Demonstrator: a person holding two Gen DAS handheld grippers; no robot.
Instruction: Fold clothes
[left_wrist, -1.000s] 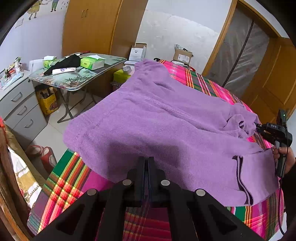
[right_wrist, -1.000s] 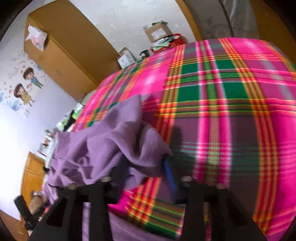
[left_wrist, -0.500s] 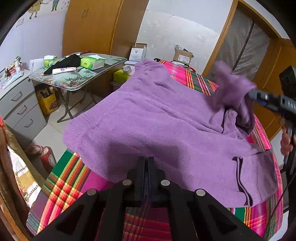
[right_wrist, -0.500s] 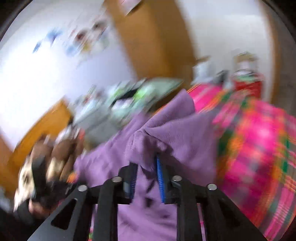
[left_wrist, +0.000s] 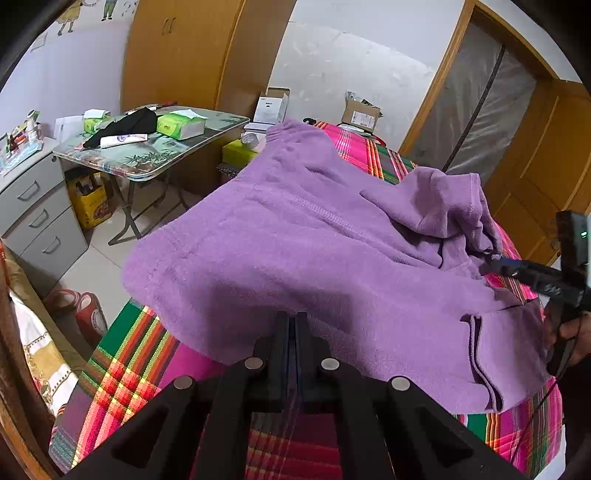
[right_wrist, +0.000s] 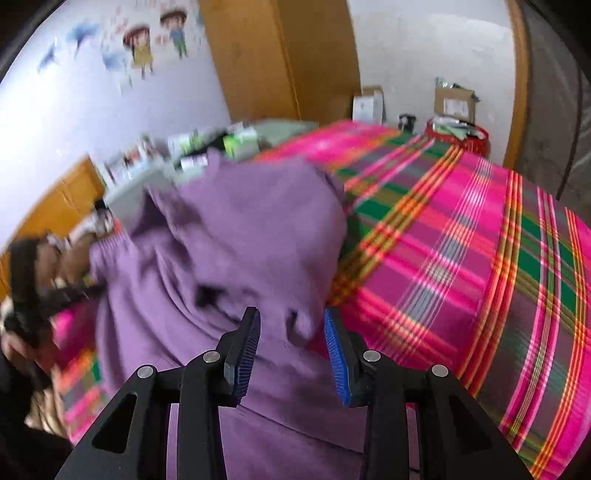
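My left gripper (left_wrist: 294, 325) has its fingers pressed together at the near hem of the purple sweater (left_wrist: 314, 251), and a thin sliver of purple shows between them, so I read it as clamped on the fabric edge. From there the garment spreads away from me over the plaid tablecloth (left_wrist: 122, 373), its long axis running from just in front of these fingers up and slightly left toward the far ribbed edge. Off to my right a sleeve (left_wrist: 443, 206) is folded back over the body in a loose, bunched heap. A ribbed cuff or pocket edge lies near right.

My right gripper (right_wrist: 291, 332) stands with its blue-padded fingers (right_wrist: 334, 347) well apart. A fold of the sweater (right_wrist: 240, 240) sits between and just beyond them; it touches neither pad as far as I can tell, though this view is blurred. In the left view that gripper (left_wrist: 495, 260) shows at the far right, tips at the bunched sleeve.

To the left of my left gripper, beyond the sweater, a folding table (left_wrist: 155, 158) carries green tissue packs (left_wrist: 179, 125) and a black cloth. Past the far end of the sweater stand a white box (left_wrist: 271, 107) and an open cardboard box (left_wrist: 360, 112), contents unclear.
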